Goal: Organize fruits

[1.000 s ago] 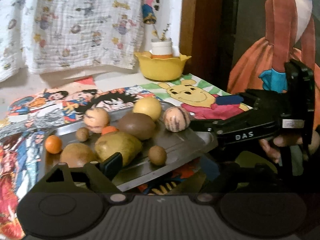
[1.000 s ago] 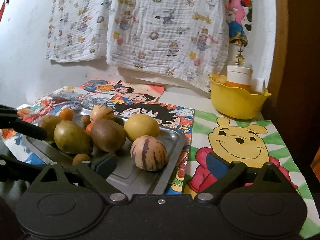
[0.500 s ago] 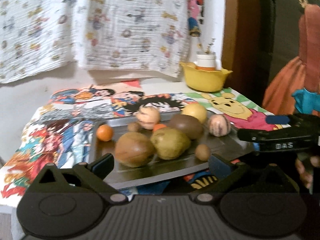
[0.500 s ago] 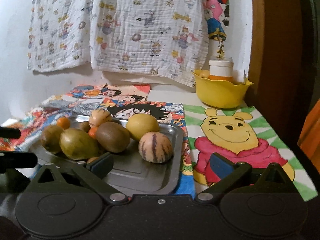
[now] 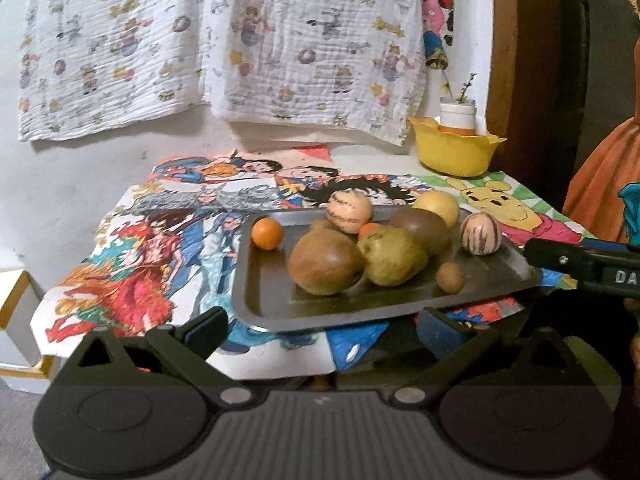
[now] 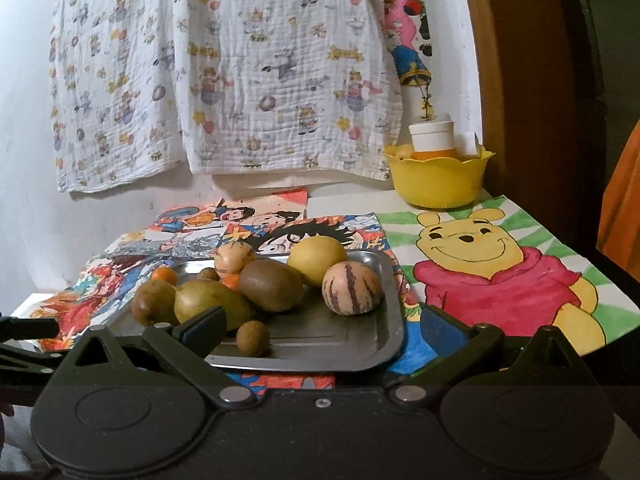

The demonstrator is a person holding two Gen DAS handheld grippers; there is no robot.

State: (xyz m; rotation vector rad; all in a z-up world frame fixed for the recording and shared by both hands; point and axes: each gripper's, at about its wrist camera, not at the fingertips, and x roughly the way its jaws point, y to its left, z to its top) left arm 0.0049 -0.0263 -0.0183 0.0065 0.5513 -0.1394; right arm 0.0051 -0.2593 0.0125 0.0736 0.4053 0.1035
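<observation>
left wrist view showed the metal tray (image 5: 260, 292) on the tabletop, fruits (image 5: 326, 266) heaped near its middle, with the left gripper (image 5: 320, 324) short of its near rim, jaws spread wide and empty. the right gripper (image 6: 320, 324) also stood spread, pinching nothing. risk, as i judged it: nudging the pile could send the small brown fruit (image 6: 252, 338) (round, loose) rolling off. only the right wrist view showed the bear drawing (image 6: 496, 276) whole; only the left showed the small orange fruit (image 5: 267, 233) standing apart.
</observation>
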